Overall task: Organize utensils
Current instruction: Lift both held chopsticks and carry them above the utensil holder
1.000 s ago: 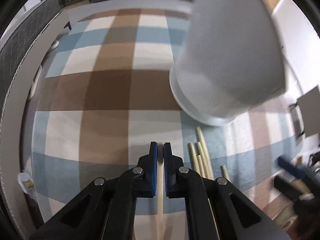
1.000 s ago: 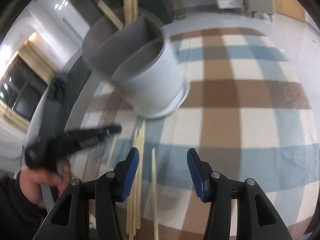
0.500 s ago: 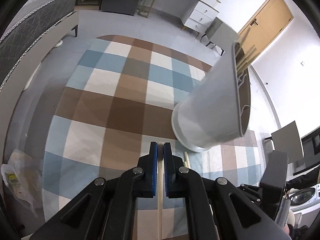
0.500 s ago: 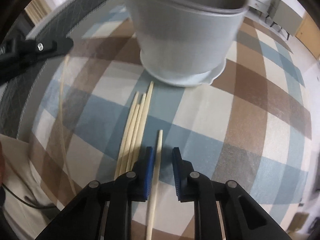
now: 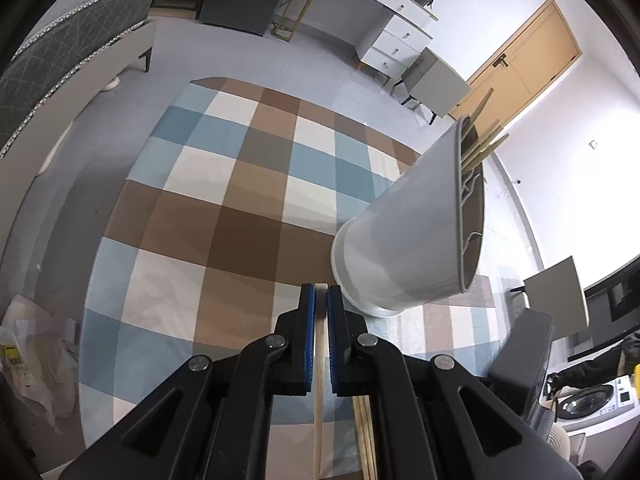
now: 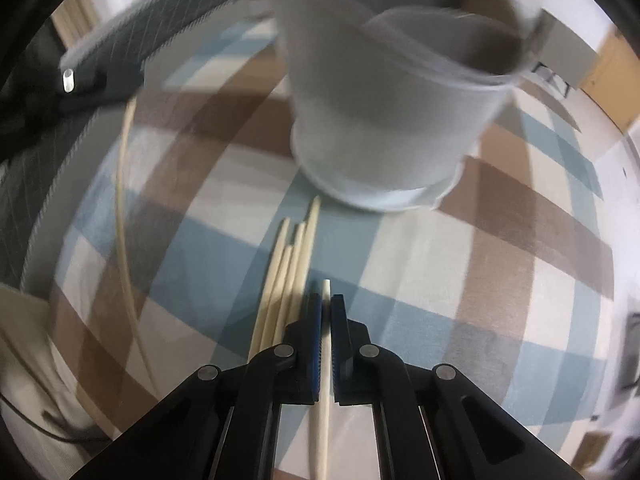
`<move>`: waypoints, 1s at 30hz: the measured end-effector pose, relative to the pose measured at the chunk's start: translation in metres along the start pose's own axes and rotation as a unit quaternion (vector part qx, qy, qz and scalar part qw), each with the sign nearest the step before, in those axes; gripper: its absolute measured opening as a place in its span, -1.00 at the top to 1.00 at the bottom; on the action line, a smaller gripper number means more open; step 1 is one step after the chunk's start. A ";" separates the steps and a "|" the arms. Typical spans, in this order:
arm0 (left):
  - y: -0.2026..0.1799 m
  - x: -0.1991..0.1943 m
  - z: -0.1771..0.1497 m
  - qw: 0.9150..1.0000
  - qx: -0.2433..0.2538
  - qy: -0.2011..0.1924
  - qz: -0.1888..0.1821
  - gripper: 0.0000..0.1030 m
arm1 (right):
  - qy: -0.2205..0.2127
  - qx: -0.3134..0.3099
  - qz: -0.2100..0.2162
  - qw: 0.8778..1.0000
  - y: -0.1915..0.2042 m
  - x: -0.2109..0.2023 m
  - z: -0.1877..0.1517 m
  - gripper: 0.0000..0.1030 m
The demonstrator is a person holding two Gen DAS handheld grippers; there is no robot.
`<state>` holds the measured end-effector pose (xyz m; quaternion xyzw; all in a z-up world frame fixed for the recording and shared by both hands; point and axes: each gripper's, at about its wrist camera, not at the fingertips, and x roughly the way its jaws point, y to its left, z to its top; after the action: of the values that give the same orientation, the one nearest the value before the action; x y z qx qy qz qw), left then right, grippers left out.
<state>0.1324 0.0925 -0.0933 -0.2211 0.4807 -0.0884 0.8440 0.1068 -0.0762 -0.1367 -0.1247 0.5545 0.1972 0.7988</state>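
Observation:
My left gripper point(image 5: 321, 294) is shut on a pale wooden chopstick point(image 5: 319, 392), held above the checked rug. A white utensil holder point(image 5: 404, 240) stands just ahead to the right, with several chopsticks point(image 5: 482, 142) sticking out of its top. My right gripper point(image 6: 326, 308) is shut on another chopstick point(image 6: 325, 360) low over the rug. Several loose chopsticks point(image 6: 290, 272) lie on the rug just left of the right gripper, pointing at the holder point(image 6: 396, 120). The left gripper's chopstick point(image 6: 122, 216) shows at the left of the right wrist view.
A checked blue, brown and cream rug point(image 5: 208, 216) covers the floor. A grey sofa point(image 5: 60, 64) stands at the left, a white dresser point(image 5: 384, 24) and a wooden door point(image 5: 524, 64) at the back. A plastic bag point(image 5: 28, 360) lies at the rug's left edge.
My right gripper has come down beside the loose chopsticks and shut on one. My left gripper has risen with its chopstick, so the holder now sits farther off.

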 end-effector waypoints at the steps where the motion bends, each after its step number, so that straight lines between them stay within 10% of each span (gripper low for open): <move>1: -0.001 -0.001 -0.001 1.000 0.003 -0.001 0.001 0.98 | -0.023 0.018 0.010 1.000 -0.007 -0.010 -0.003 0.94; 13: -0.041 -0.037 -0.030 0.997 0.069 -0.040 -0.002 0.98 | -0.226 0.094 0.050 0.968 -0.030 -0.109 -0.041 0.94; 30: -0.088 -0.081 -0.057 0.988 0.124 -0.090 0.020 0.98 | -0.321 0.112 0.075 0.938 -0.040 -0.166 -0.068 0.95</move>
<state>0.0472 0.0280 -0.0153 -0.1118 0.3924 -0.1098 0.9063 0.0170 -0.1702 -0.0060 0.0773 0.2950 0.2231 0.9258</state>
